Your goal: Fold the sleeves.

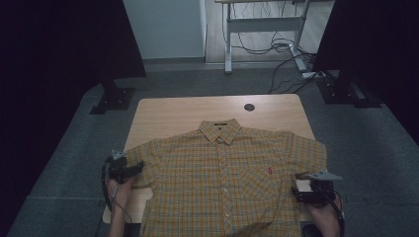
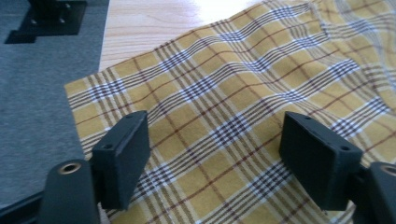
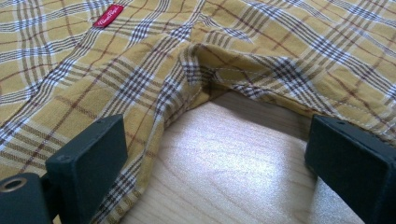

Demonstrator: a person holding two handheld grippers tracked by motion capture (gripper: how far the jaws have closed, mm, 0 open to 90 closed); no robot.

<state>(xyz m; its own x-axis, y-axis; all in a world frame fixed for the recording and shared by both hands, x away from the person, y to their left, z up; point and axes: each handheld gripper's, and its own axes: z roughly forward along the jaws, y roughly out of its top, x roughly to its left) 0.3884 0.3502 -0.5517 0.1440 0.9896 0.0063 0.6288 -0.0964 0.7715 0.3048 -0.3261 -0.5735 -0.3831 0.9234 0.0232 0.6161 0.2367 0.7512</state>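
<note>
A yellow plaid short-sleeved shirt (image 1: 222, 168) lies flat and buttoned, collar away from me, on a light wooden table (image 1: 173, 111). My left gripper (image 1: 138, 167) is at the shirt's left sleeve. In the left gripper view its jaws stand apart over the flat sleeve cloth (image 2: 233, 93), with nothing pinched, so the left gripper (image 2: 215, 163) is open. My right gripper (image 1: 296, 190) is at the shirt's right side, below the sleeve. In the right gripper view the right gripper (image 3: 215, 172) is open over bare wood (image 3: 224, 177), just short of the underarm seam (image 3: 205, 79). A small red label (image 3: 108, 15) shows on the chest.
A dark round hole (image 1: 249, 107) sits near the table's far edge. Grey carpet (image 2: 32, 93) surrounds the table. Black stand bases (image 1: 116, 98) (image 1: 346, 91) flank the far corners. A desk frame with loose cables (image 1: 276, 44) stands at the back.
</note>
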